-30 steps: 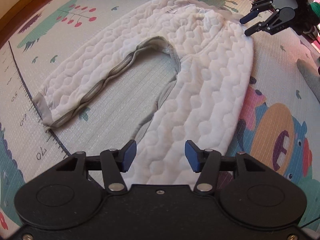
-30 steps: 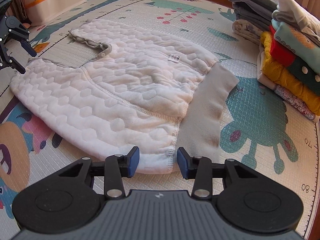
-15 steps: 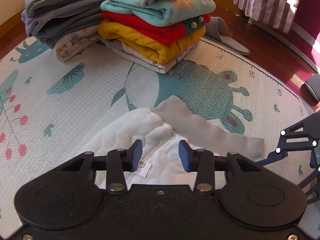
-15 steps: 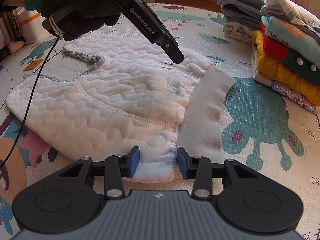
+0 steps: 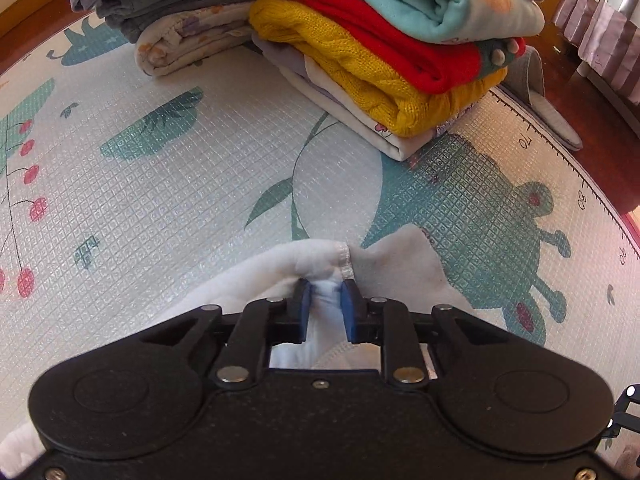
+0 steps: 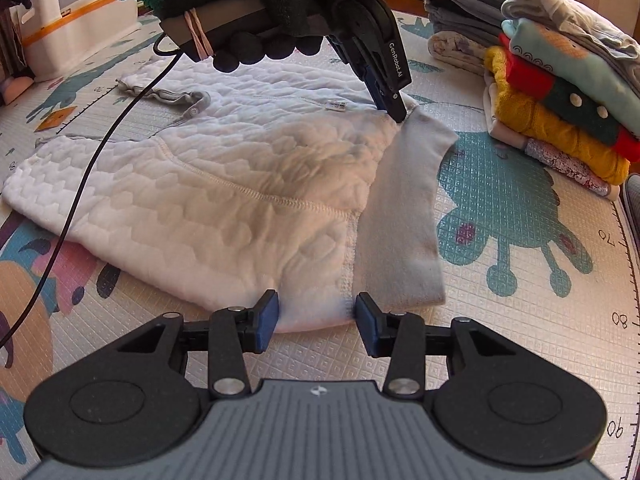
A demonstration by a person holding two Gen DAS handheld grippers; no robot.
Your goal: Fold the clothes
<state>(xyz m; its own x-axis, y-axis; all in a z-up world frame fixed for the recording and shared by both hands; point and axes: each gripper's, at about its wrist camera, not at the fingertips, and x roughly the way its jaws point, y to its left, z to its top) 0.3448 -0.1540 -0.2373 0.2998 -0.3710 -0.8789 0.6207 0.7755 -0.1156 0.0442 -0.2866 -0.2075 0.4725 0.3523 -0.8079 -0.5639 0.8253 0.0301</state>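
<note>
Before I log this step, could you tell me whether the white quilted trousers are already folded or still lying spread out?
Spread out: the white quilted trousers lie flat on the play mat, legs apart, no fold yet.

A play mat point(image 5: 168, 216) covers the floor, and a broad bare stretch of it lies open between the white quilted garment point(image 6: 224, 184) and a tall stack of folded clothes point(image 6: 560, 92) that blocks the far right side, with a grey slipper point(image 5: 544, 96) just beyond it. Over the garment's far corner, a gloved hand point(image 6: 248, 8) holding the left gripper point(image 6: 398, 114) and its trailing black cable point(image 6: 80, 184) cross the space. A white and orange box point(image 6: 76, 28) closes off the far left corner.
</note>
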